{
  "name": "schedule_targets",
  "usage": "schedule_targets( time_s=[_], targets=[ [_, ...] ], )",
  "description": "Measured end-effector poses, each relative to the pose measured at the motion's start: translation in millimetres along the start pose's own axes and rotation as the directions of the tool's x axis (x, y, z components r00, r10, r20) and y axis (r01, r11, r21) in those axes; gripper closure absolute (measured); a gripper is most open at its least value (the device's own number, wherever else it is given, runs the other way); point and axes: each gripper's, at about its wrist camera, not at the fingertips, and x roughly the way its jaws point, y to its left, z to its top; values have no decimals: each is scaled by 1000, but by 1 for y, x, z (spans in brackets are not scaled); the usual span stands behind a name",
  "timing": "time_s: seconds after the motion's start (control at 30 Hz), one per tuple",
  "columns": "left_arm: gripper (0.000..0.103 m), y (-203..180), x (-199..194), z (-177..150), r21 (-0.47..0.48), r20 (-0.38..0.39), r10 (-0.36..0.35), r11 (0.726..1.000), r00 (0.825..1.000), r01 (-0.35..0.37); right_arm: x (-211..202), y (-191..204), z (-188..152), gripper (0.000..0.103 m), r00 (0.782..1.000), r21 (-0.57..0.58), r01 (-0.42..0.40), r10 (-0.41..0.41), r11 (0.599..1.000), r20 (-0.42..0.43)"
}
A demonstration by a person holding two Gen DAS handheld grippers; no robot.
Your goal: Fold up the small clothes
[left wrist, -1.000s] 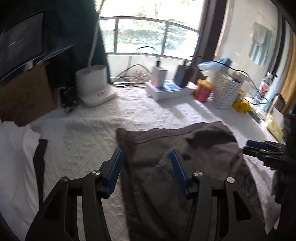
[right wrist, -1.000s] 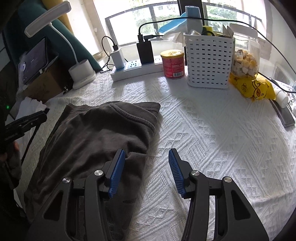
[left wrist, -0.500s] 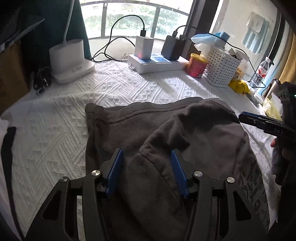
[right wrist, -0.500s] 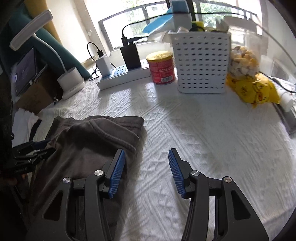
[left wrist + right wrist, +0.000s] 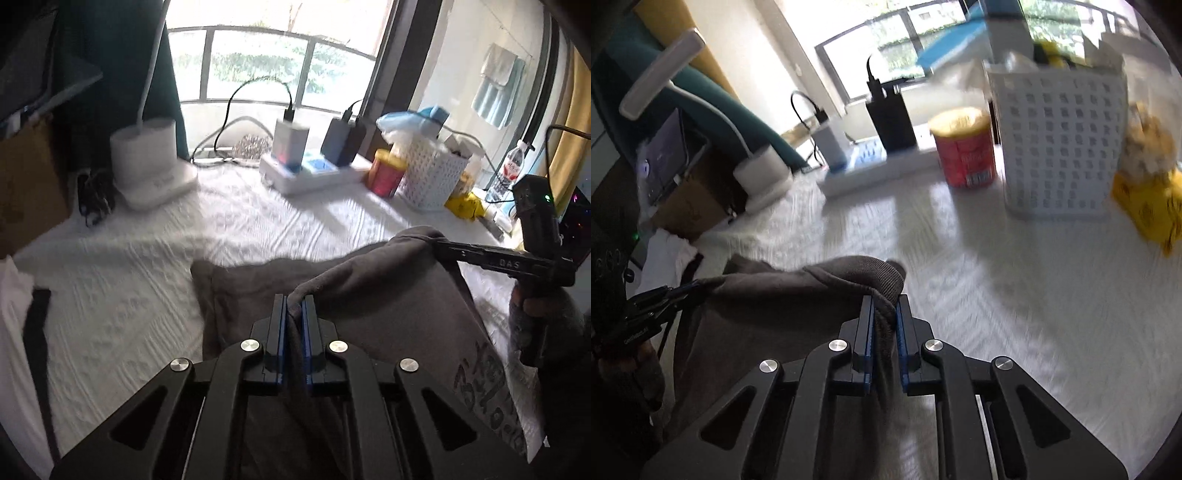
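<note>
Each hand-held gripper, left (image 5: 294, 306) and right (image 5: 885, 306), has just clamped the grey garment (image 5: 369, 295)'s seemingly raised edge.

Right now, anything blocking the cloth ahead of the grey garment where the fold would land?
Nothing visible. Both grippers, left and right, have just closed on the grey garment. The white cloth ahead is bare; the red can and basket stand farther back.

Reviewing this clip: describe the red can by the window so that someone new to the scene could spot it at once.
Along the window edge of the white quilted table stands a row of clutter. The red can stands upright between the white power strip and the white perforated basket. It is the only red, round thing there, with a yellow lid.
</note>
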Motion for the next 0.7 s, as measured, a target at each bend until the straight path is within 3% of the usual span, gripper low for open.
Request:
schedule_targets(
  time_s=[0.13, 0.23, 0.43, 0.53, 0.7],
  targets=[
    [97, 4, 5, 8, 14, 5, 28, 1000, 1000, -28, 9, 2, 7, 91, 1000, -23, 11, -11, 1000, -5],
    [97, 13, 26, 0, 14, -62, 62, 998, 996, -61, 21, 2, 5, 90, 999, -41, 41, -43, 998, -31],
    [92, 22, 32, -16, -34, -101, 73, 996, 992, -77, 21, 5, 2, 70, 993, -63, 108, -110, 992, -35],
    [91, 29, 25, -17, -76, -97, 65, 995, 993, -72, 14, 8, 2, 69, 991, -78, 131, -133, 988, -30],
    [69, 27, 9, -18, -74, -71, 114, 990, 991, -119, -3, 17, -5, 69, 987, -96, 159, -160, 983, -9]
  ],
)
